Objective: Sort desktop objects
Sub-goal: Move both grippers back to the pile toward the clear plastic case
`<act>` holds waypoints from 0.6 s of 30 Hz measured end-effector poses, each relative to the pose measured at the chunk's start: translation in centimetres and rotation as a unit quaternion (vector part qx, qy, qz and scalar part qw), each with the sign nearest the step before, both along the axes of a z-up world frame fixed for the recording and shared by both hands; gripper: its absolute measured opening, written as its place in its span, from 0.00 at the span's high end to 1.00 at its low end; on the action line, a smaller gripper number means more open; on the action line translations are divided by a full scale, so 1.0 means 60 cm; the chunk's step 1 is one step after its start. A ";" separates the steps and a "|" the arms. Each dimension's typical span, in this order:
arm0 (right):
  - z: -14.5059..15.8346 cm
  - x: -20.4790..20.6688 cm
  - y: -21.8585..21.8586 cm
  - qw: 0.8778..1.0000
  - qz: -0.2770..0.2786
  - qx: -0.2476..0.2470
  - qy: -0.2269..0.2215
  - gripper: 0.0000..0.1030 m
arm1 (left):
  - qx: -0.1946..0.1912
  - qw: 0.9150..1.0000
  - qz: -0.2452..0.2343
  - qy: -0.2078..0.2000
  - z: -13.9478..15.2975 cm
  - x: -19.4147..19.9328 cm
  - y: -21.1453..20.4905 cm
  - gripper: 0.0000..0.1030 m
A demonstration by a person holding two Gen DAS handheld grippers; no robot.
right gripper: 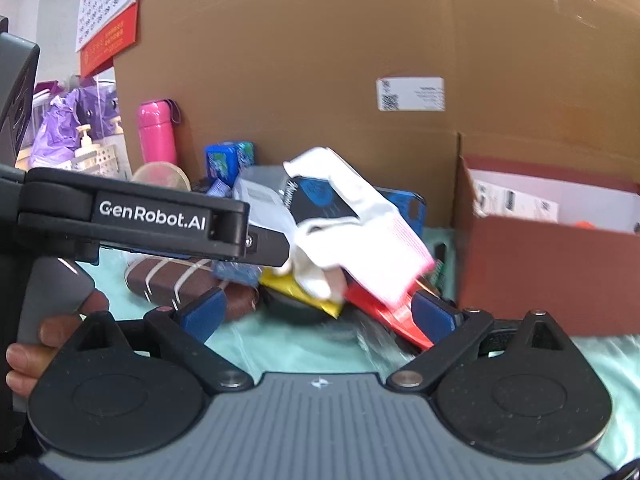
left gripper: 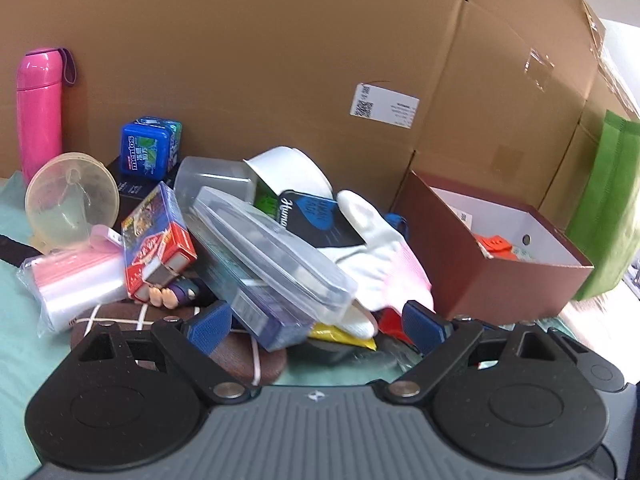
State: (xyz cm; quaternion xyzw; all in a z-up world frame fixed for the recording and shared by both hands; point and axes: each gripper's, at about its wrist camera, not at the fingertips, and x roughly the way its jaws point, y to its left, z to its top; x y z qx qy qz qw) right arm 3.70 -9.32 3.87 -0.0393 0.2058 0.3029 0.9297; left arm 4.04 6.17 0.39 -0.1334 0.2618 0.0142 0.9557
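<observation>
The left gripper (left gripper: 316, 322) is held wide open, its blue-padded fingers (left gripper: 210, 326) spread to either side of a heap of objects on the tabletop covered by a pale green cloth (left gripper: 18, 336). Directly ahead of it, between the fingers, a clear plastic rectangular case (left gripper: 272, 248) is seen lying tilted over a blue box. Beyond that case a white knitted glove with a pink cuff (left gripper: 380, 256) is draped over a black and blue card packet (left gripper: 316, 220). Ahead to the left, a red and blue card box (left gripper: 158, 240), a bundle of clear zip bags with pink strips (left gripper: 76, 276), a round translucent lid (left gripper: 72, 200), a blue Mentos gum box (left gripper: 148, 146) and a tall pink metal bottle (left gripper: 38, 112) are found. Ahead to the right stands an open brown cardboard box with a white interior (left gripper: 500, 276)

The right gripper (right gripper: 316, 316) is likewise open, nothing being held; a red flat packet (right gripper: 384, 312) lies just beside its right finger
</observation>
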 end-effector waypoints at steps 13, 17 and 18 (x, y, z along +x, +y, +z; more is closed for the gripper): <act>0.011 0.052 0.059 1.000 0.021 0.016 -0.014 0.26 | -0.042 0.999 -0.018 0.016 0.002 0.053 0.041 0.14; 0.005 0.064 0.076 0.999 0.031 0.018 -0.008 0.33 | -0.038 0.999 -0.008 0.021 -0.001 0.064 0.047 0.15; 0.004 0.067 0.079 0.999 0.033 0.018 -0.006 0.34 | -0.038 0.999 -0.005 0.022 -0.001 0.066 0.050 0.16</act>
